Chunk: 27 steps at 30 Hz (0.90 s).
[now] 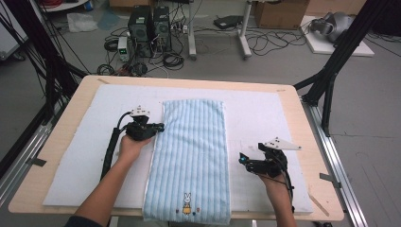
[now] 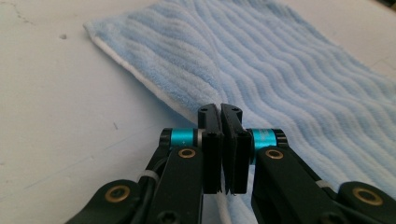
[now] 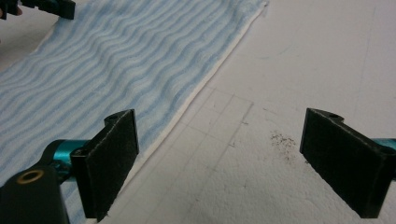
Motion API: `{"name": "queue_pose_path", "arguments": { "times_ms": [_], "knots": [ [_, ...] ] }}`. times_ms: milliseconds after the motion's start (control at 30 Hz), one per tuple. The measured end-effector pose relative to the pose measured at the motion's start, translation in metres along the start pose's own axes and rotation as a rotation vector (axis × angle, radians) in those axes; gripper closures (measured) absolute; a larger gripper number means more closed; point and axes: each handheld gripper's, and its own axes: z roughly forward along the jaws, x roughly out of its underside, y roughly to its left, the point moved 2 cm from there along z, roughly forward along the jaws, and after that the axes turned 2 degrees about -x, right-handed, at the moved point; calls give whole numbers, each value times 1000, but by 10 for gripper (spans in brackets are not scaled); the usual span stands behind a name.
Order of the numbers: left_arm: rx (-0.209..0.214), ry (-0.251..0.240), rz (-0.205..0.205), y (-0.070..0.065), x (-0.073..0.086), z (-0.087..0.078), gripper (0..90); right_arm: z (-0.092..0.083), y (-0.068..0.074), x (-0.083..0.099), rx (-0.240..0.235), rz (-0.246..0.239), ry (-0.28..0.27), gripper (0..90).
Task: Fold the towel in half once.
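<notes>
the left tool [image 1: 159, 126] has its jaws pressed together at the long left edge of the towel [image 1: 191, 156]; in the left gripper view the left tool [image 2: 221, 111] sits right on the towel's [image 2: 289, 79] white hem, and the hem runs in under the black pads, though whether cloth is actually pinched between them cannot be told. the right tool [image 1: 242, 158] stands wide open, holding nothing, its jaws apart above bare white mat; in the right gripper view the right tool [image 3: 224, 126] has one fuzzy black pad just over the towel's [image 3: 112, 70] right edge and the other well out over the mat [image 3: 280, 70].

the towel is pale blue terry with wavy raised ribs, a long rectangle lying flat, with a small rabbit emblem [image 1: 187, 198] near the person's end. it rests on a white foam-like mat [image 1: 85, 156] on the wooden tabletop [image 1: 61, 137]. the towel lies between the two tools.
</notes>
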Motion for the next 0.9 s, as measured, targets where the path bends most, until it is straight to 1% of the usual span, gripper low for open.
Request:
{"name": "queue_pose_path", "arguments": {
  "times_ms": [100, 267, 300, 333, 367, 433, 500, 533, 567, 633, 733, 767, 833, 900],
  "knots": [
    [16, -16, -7, -2, -1, -6, 867, 1, 2, 0, -3, 1, 5, 109],
    [34, -13, 7, -3, -1, -14, 867, 3, 3, -1, -11, 4, 10, 109],
    [37, -14, 10, -4, -1, -15, 867, 4, 4, -1, -11, 11, 13, 112],
    [40, -17, 12, -5, -2, -16, 867, 6, 4, -2, -10, 14, 17, 128],
    [42, -22, 13, -5, -3, -17, 867, 7, 4, -3, -14, 13, 18, 173],
    [40, -27, 17, -5, -3, -20, 867, 12, 5, -6, -17, 17, 29, 199],
    [41, -24, 16, -4, -3, -21, 867, 20, 5, -11, -17, 16, 38, 247],
    [41, -20, 16, -3, -3, -22, 867, 24, 5, -14, -18, 18, 46, 256],
    [40, -24, 15, -2, -3, -23, 867, 30, 4, -17, -11, 11, 50, 257],
    [39, -27, 14, -2, -4, -24, 867, 40, 4, -24, -3, 11, 65, 255],
    [40, -24, 17, -2, -4, -25, 866, 58, 3, -35, 20, -3, 99, 228],
    [41, -21, 16, -2, -4, -25, 866, 64, 3, -39, 11, -9, 109, 231],
    [42, -22, 17, -3, -4, -24, 867, 75, 3, -45, 10, -31, 134, 280],
    [43, -23, 15, -3, -4, -24, 866, 84, 3, -51, 5, -31, 144, 348]
  ]
}}
